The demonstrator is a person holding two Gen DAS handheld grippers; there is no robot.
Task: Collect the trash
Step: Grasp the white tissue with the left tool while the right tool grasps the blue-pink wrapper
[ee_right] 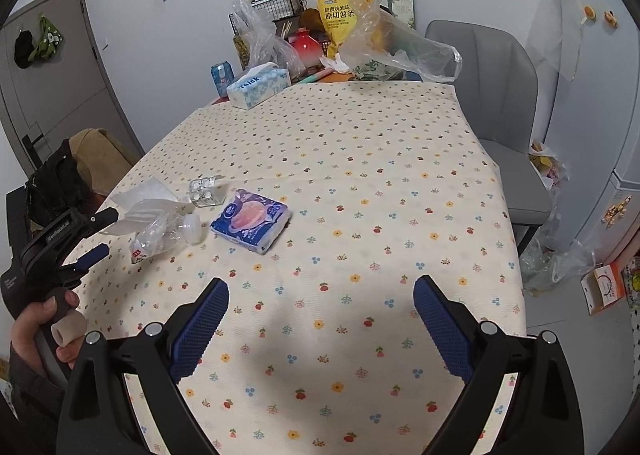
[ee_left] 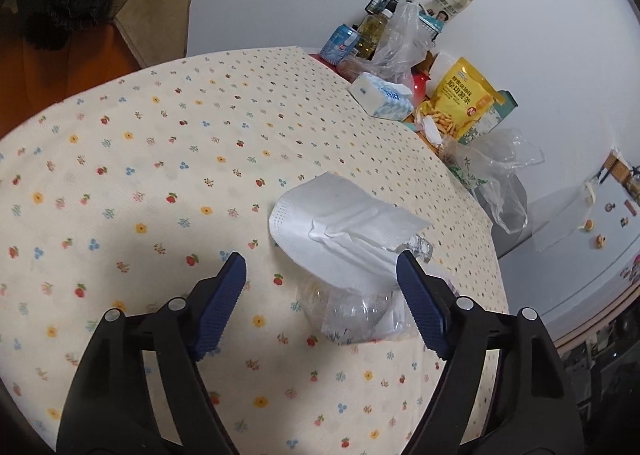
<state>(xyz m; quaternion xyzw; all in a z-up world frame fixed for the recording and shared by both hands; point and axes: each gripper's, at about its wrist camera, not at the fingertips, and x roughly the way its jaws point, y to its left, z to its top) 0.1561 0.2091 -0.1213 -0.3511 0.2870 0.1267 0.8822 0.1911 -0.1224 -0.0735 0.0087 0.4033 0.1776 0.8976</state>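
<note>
On the floral tablecloth (ee_right: 360, 155) lies a crushed clear plastic bottle (ee_left: 352, 311) (ee_right: 164, 235) with a crumpled white tissue (ee_left: 344, 223) (ee_right: 148, 199) draped over it. My left gripper (ee_left: 320, 259) (ee_right: 102, 235) is open and straddles both. Its right pad (ee_left: 420, 303) is close against them, while its left pad (ee_left: 224, 303) stands apart. Just beyond them lies a clear blister pack (ee_left: 422, 245) (ee_right: 206, 193), and beside it a blue pocket-tissue pack (ee_right: 250, 223). My right gripper (ee_right: 320, 319) hangs open over bare cloth near the table's front, nothing between its fingers.
The far end of the table is crowded with a tissue box (ee_right: 260, 85), a yellow snack bag (ee_right: 340, 15), a can (ee_right: 222, 75) and clear plastic bags (ee_right: 400, 43). A grey chair (ee_right: 500, 95) stands at the right side. A hand (ee_right: 44, 331) holds the left gripper.
</note>
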